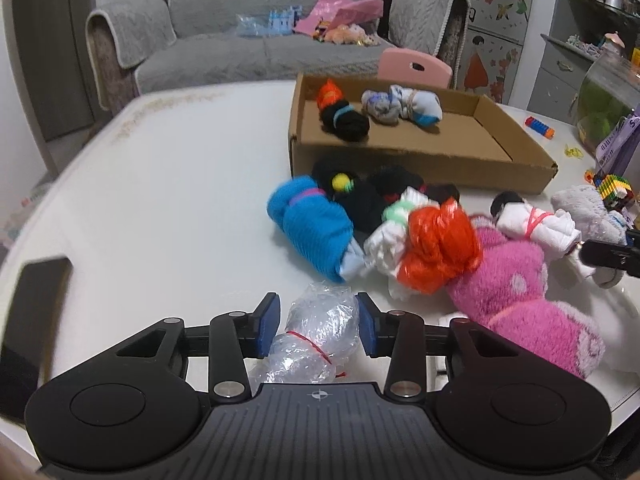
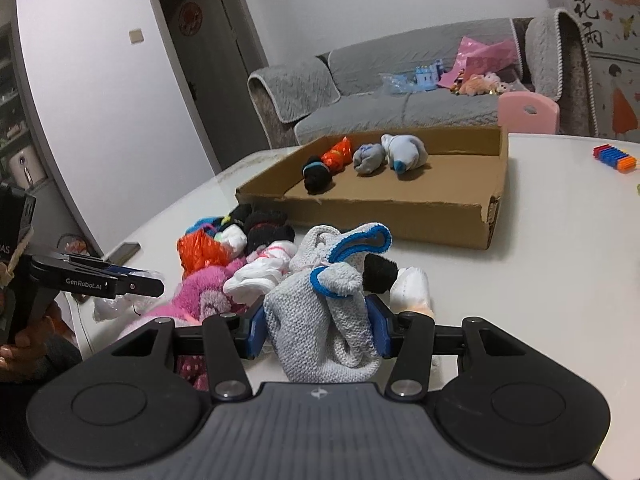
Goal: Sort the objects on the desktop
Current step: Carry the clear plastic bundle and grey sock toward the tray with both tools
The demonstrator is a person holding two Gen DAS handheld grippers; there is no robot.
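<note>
My left gripper (image 1: pixel 318 326) is shut on a clear plastic bag bundle (image 1: pixel 316 336) tied with red thread, low over the white table (image 1: pixel 160 184). My right gripper (image 2: pixel 318 326) is shut on a grey knitted sock bundle with blue trim (image 2: pixel 324 320). A pile of bundles lies between them: a blue roll (image 1: pixel 312 228), an orange plastic bundle (image 1: pixel 440 248), a pink fluffy one (image 1: pixel 516 292), white and black ones. The cardboard tray (image 1: pixel 420 160) holds a black-and-orange bundle (image 1: pixel 340 112) and a grey-blue bundle (image 1: pixel 400 106). The left gripper shows in the right wrist view (image 2: pixel 152 284).
A dark phone (image 1: pixel 36 300) lies at the table's left edge. A small toy of coloured segments (image 1: pixel 539 127), a block toy (image 1: pixel 612 188) and a glass jar (image 1: pixel 608 100) stand at the right. A pink chair back (image 1: pixel 416 66) and grey sofa (image 1: pixel 260 40) are behind.
</note>
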